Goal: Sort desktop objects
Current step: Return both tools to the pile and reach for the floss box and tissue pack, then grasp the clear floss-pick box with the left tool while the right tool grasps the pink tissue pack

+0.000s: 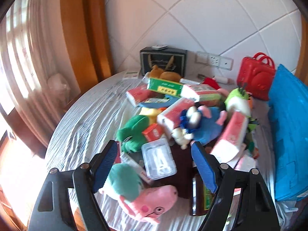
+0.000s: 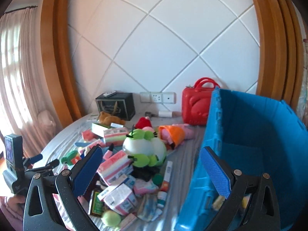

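Observation:
A heap of plush toys and small boxes lies on a white striped cloth [image 1: 80, 127]. My left gripper [image 1: 154, 165] is open and hangs just above a clear plastic box [image 1: 158, 158]. A pink pig plush in green [image 1: 142, 198] lies under its left finger. A blue plush [image 1: 204, 123] and pink tissue packs [image 1: 231, 134] lie beyond. My right gripper [image 2: 154, 173] is open and empty, with its right finger over the wall of a blue crate [image 2: 250, 134]. A green and white plush [image 2: 146, 146] sits ahead of it. The left gripper also shows in the right wrist view [image 2: 41, 162].
A red toy suitcase [image 2: 196, 104] and a black box [image 2: 117, 105] stand against the white padded wall with sockets [image 2: 157, 97]. A brown bottle [image 1: 200, 196] lies by my left gripper's right finger. Curtains [image 2: 17, 88] hang at the left. Small boxes and bottles [image 2: 123, 194] crowd the front.

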`<state>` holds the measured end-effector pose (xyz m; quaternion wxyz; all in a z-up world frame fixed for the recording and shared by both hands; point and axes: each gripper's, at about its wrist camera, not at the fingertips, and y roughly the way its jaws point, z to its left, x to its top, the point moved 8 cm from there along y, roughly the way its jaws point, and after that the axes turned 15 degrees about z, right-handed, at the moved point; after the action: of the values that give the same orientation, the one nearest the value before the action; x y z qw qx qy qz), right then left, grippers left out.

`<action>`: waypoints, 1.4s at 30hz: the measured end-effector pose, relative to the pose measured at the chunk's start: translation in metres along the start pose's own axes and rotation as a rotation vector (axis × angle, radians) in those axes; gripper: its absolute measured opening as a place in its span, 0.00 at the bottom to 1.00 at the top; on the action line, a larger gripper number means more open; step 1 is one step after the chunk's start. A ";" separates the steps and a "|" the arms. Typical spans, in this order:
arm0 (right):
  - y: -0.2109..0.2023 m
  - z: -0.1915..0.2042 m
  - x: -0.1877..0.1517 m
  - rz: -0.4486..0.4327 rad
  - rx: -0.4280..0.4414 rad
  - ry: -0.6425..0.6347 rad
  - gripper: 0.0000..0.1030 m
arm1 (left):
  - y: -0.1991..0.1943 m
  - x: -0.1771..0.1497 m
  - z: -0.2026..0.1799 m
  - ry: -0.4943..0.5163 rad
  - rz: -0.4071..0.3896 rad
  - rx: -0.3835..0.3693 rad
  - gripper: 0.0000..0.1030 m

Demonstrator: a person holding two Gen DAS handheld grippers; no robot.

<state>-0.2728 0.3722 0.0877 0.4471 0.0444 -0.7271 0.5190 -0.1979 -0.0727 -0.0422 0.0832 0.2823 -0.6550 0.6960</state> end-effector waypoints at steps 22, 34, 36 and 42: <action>0.173 0.036 -0.067 0.384 -0.049 0.155 1.00 | 0.156 -0.018 -0.020 0.045 0.304 -0.143 0.60; 0.231 0.089 -0.068 0.449 -0.024 0.195 0.95 | 0.091 0.035 0.000 0.121 0.072 -0.136 0.58; 0.242 0.097 -0.065 0.453 -0.041 0.200 0.87 | 0.088 0.040 0.000 0.129 0.064 -0.152 0.58; 0.268 0.100 -0.068 0.485 -0.154 0.216 0.59 | 0.082 0.045 -0.003 0.180 0.045 -0.185 0.58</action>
<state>-0.4342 0.3876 -0.1577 0.3870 -0.2207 -0.7017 0.5560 -0.2763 -0.0914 -0.0908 0.1520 0.1950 -0.7124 0.6568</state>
